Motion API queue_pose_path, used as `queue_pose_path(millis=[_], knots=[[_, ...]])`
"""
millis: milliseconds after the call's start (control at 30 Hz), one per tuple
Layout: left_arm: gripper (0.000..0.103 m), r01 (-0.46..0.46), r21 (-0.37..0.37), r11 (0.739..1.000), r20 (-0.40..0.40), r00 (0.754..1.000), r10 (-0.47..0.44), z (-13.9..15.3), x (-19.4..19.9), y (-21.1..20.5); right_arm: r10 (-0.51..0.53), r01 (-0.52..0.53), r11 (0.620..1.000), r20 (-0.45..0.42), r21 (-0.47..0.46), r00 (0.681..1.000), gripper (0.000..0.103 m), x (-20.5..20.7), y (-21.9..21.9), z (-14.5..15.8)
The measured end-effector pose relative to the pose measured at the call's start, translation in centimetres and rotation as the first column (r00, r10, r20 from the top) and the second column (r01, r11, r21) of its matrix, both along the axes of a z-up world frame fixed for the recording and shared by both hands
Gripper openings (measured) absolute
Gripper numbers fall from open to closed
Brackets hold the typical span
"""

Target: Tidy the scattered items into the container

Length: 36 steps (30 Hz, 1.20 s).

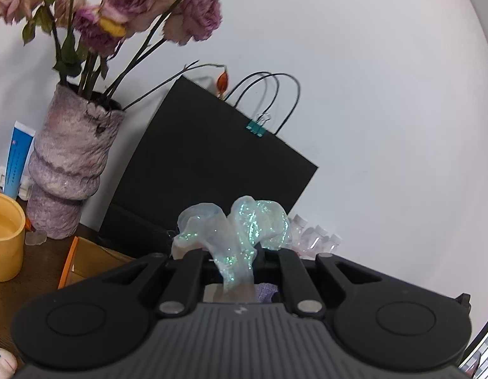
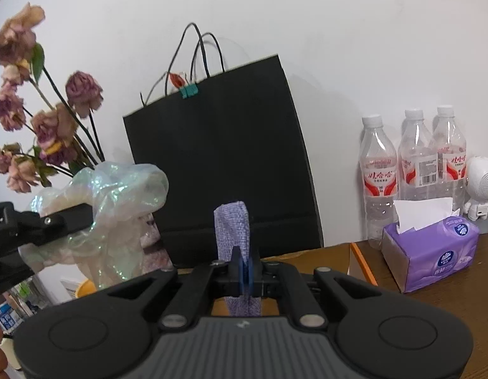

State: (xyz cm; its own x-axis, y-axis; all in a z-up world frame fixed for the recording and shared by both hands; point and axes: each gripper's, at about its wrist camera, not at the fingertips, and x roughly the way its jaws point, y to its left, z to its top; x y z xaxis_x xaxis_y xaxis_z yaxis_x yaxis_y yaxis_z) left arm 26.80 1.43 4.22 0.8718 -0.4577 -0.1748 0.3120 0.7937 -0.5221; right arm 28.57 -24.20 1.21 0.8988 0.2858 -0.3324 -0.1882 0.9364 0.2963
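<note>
My left gripper (image 1: pixel 234 257) is shut on a sheer, glittery iridescent fabric piece (image 1: pixel 244 227), which puffs up above the jaws. In the right wrist view that same fabric (image 2: pixel 117 202) hangs at the left, pinched in the left gripper's black fingers (image 2: pixel 63 218). My right gripper (image 2: pixel 246 263) is shut on a lilac woven band (image 2: pixel 232 227) that stands upright out of the jaws. A cardboard box with an orange edge (image 1: pixel 86 263) lies low just ahead of both grippers; only its right corner (image 2: pixel 362 263) shows in the right wrist view.
A black paper bag (image 2: pixel 221 158) stands against the white wall behind the box. A fuzzy vase of dried roses (image 1: pixel 70 164), a yellow mug (image 1: pixel 5 240) and a blue tube (image 1: pixel 18 158) are at the left. Water bottles (image 2: pixel 414 170), a purple tissue pack (image 2: pixel 430 252) and a white figurine (image 2: pixel 480 186) are at the right.
</note>
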Motion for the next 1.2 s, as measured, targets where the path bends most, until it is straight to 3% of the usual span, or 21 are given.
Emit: queue_pose_path(millis=[400, 467, 500, 533, 567, 600, 667, 700, 767, 833, 1200], knots=[[0.009, -0.022, 0.016, 1.000, -0.106, 0.994, 0.024, -2.6, 3.3, 0.5, -0.011, 0.011, 1.000, -0.032, -0.004, 0.999, 0.003, 2.7, -0.2, -0.9], [0.015, -0.032, 0.026, 0.999, -0.129, 0.991, 0.035, -3.1, 4.0, 0.5, -0.012, 0.011, 1.000, -0.048, -0.007, 0.999, 0.005, 3.4, -0.2, -1.3], [0.020, -0.036, 0.030, 0.999, -0.144, 0.989, 0.040, -3.4, 4.4, 0.5, -0.015, 0.015, 1.000, -0.057, -0.011, 0.998, 0.010, 3.8, -0.2, -1.5], [0.032, -0.048, 0.040, 0.998, -0.165, 0.985, 0.054, -3.8, 4.9, 0.5, -0.024, 0.023, 1.000, -0.067, -0.019, 0.997, 0.013, 4.2, -0.1, -1.7], [0.042, -0.060, 0.054, 0.997, -0.181, 0.981, 0.069, -4.2, 5.3, 0.5, -0.035, 0.033, 0.999, -0.077, -0.029, 0.996, 0.035, 4.5, -0.1, -1.9], [0.045, -0.070, 0.075, 0.995, -0.197, 0.977, 0.084, -4.6, 5.7, 0.4, -0.044, 0.041, 0.999, -0.086, -0.035, 0.995, 0.063, 4.8, -0.1, -2.1], [0.055, -0.085, 0.104, 0.991, -0.223, 0.969, 0.106, -5.3, 6.3, 0.3, -0.043, 0.040, 0.999, -0.093, -0.033, 0.995, 0.082, 5.1, -0.3, -2.4], [0.059, -0.088, 0.108, 0.990, -0.229, 0.967, 0.111, -5.5, 6.4, 0.3, -0.042, 0.040, 0.999, -0.094, -0.028, 0.995, 0.081, 5.1, -0.4, -2.5], [0.091, -0.097, 0.114, 0.989, -0.231, 0.965, 0.121, -5.6, 6.4, 0.4, -0.044, 0.043, 0.999, -0.092, -0.017, 0.995, 0.083, 5.0, -0.6, -2.4], [0.100, -0.107, 0.121, 0.987, -0.218, 0.967, 0.132, -5.5, 6.2, 0.3, -0.046, 0.045, 0.999, -0.091, -0.011, 0.995, 0.087, 4.9, -0.7, -2.4], [0.103, -0.119, 0.112, 0.987, -0.196, 0.971, 0.140, -4.4, 5.0, 0.3, -0.045, 0.040, 0.998, -0.117, -0.052, 0.992, 0.100, 4.2, -0.4, -1.6]])
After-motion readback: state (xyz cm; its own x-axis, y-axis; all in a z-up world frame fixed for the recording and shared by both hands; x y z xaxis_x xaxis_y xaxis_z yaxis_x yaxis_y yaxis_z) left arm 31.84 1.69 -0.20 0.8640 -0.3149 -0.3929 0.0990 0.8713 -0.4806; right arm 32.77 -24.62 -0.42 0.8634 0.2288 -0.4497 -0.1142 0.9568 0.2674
